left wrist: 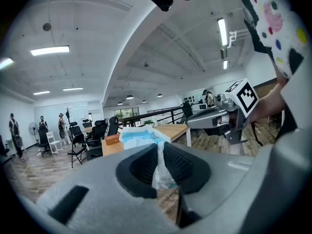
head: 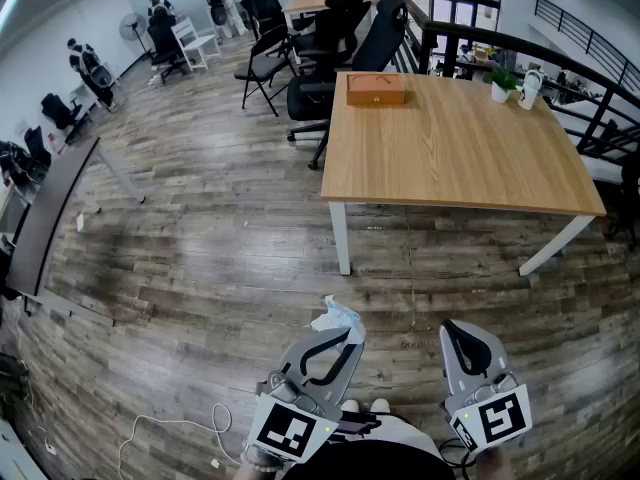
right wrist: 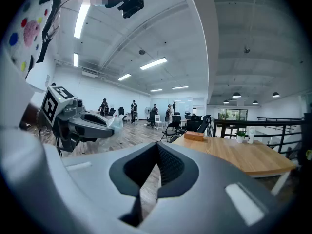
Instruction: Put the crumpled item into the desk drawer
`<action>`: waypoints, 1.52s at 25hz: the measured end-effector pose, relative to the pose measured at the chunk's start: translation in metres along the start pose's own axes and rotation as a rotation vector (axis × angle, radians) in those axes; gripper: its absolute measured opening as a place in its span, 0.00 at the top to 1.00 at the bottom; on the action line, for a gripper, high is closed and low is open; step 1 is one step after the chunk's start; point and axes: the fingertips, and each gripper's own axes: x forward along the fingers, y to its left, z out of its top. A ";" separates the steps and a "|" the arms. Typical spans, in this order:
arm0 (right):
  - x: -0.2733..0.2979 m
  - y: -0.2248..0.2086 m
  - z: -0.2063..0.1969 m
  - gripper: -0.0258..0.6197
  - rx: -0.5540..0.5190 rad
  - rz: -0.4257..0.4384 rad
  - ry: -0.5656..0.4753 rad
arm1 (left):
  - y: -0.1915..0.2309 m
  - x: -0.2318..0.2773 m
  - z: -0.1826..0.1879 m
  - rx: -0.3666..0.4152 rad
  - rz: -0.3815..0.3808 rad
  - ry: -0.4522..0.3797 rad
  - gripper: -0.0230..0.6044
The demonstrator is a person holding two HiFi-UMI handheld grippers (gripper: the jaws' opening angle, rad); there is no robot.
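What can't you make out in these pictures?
Desk drawer: in no view; the table shows only its top and legs.
Crumpled item: mostly hidden between the pads of the left gripper in the left gripper view; too small in the head view to identify.
White objects at the table's far corner: too small in the head view.

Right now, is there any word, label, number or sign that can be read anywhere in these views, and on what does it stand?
No readable text in any view.
On the left gripper and the right gripper: only black-and-white square patterns, no letters.
On the box on the table: too small to tell whether it has any print.
On the crumpled item: no print shows.
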 end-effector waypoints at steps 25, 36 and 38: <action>-0.002 -0.024 0.005 0.97 0.037 0.061 -0.053 | -0.003 0.016 0.012 0.000 0.065 -0.004 0.89; -0.019 -0.052 -0.004 0.97 0.026 0.083 -0.053 | -0.017 0.035 0.028 0.025 0.125 -0.032 0.89; -0.019 -0.058 -0.004 0.97 0.025 0.079 -0.054 | -0.017 0.038 0.028 0.019 0.125 -0.037 0.89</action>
